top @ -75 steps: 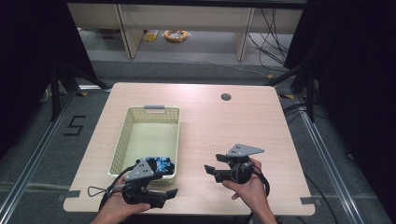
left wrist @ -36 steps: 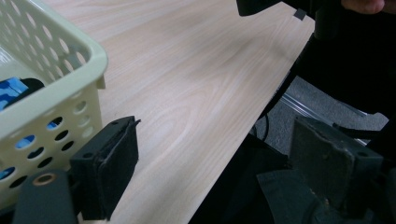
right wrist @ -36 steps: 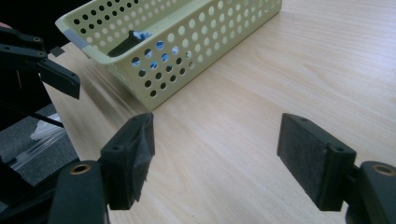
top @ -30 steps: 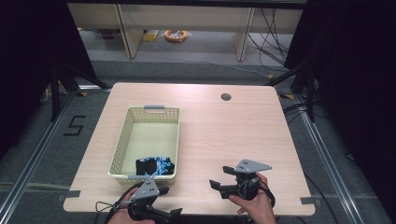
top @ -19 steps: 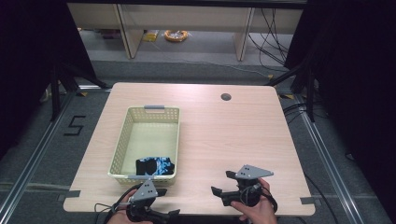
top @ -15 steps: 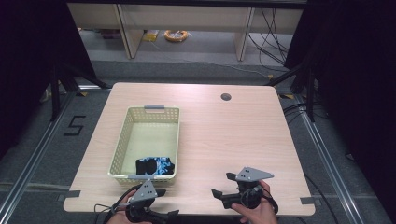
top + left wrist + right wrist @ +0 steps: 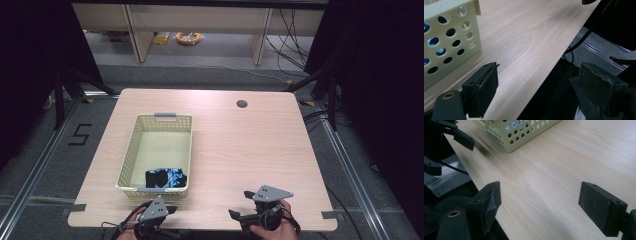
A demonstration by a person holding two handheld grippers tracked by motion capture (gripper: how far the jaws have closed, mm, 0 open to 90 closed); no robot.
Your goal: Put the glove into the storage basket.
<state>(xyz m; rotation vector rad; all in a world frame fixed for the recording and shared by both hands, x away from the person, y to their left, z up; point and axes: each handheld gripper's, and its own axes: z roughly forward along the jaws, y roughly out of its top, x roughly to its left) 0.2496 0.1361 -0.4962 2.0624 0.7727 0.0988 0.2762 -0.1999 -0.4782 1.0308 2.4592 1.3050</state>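
A black-and-blue cloth item (image 7: 166, 178) lies in the near end of a pale yellow perforated basket (image 7: 131, 150). My left gripper (image 7: 172, 220) is held at the table's near edge, just in front of the basket, and is open. Its own view shows wide jaws (image 7: 541, 87) with nothing between them and the basket corner (image 7: 449, 37) at upper left. My right gripper (image 7: 240, 205) hovers over the near edge further right and is open and empty (image 7: 539, 205). Its jaws have just been opening. The basket (image 7: 524, 135) is visible beyond it.
The wooden table (image 7: 240, 145) has a round cable hole (image 7: 242, 104) at the back right. Dark curtains flank the table. Shelving legs and a yellow coil (image 7: 188, 37) stand on the floor behind it.
Since the oldest frame both grippers have drawn back to the table's near edge. The left one has left the basket, where the cloth item now lies. Over the last second, hardly any movement.
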